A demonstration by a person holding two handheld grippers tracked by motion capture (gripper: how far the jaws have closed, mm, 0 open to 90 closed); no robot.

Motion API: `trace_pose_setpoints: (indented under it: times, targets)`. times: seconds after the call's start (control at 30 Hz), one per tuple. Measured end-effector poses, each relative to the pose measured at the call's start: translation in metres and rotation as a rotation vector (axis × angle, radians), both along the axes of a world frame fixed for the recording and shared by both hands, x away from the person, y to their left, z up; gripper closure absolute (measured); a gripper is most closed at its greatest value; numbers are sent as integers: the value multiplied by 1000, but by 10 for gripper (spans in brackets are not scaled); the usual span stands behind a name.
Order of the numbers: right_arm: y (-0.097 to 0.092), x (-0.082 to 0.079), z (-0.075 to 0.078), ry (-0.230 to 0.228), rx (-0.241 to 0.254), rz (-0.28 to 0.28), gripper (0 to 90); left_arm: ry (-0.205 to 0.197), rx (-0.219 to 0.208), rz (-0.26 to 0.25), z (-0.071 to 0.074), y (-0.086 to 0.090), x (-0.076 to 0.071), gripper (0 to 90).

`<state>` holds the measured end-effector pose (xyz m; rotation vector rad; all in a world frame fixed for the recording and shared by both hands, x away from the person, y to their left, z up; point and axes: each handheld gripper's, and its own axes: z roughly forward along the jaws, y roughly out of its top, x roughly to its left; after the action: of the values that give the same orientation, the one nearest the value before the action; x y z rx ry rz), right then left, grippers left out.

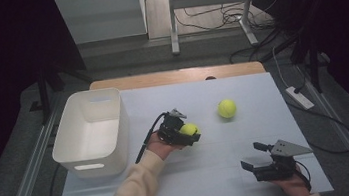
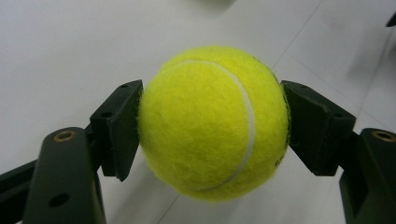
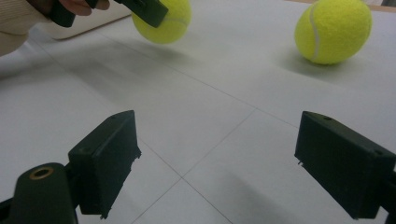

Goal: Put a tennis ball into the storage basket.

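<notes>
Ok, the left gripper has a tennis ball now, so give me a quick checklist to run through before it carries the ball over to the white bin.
1. Grip on the held tennis ball: both pads of the left gripper press its sides, roughly at mid-height. Ok.
2. Ball lifted off the table: in the right gripper view it seems to hang above its shadow. Probably ok.
3. White bin: upright, open at the top, nothing seen inside. Ok.
4. Path to the bin: bare table between gripper and bin. Ok.
5. Right gripper: jaws open, holding nothing, parked near the front edge, out of the way. Ok.
6. Second tennis ball: resting on the table, apart from both grippers. Ok.
</notes>
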<state>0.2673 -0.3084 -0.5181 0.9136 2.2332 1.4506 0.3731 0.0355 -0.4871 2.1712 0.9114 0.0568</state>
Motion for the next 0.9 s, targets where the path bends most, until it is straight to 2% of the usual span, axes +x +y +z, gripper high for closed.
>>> trace_pose_setpoints:
  times: [0.3,0.6,0.9]
  targets:
    - [0,0,1,-5,3,-3,136,-16,-20,4,10,6,-5,269]
    - [0,-1,1,-7,2,-5,136,-58,-40,10,19,11,-10,269]
    - [0,-1,1,-8,3,-7,136,-83,-68,9,30,17,-15,269]
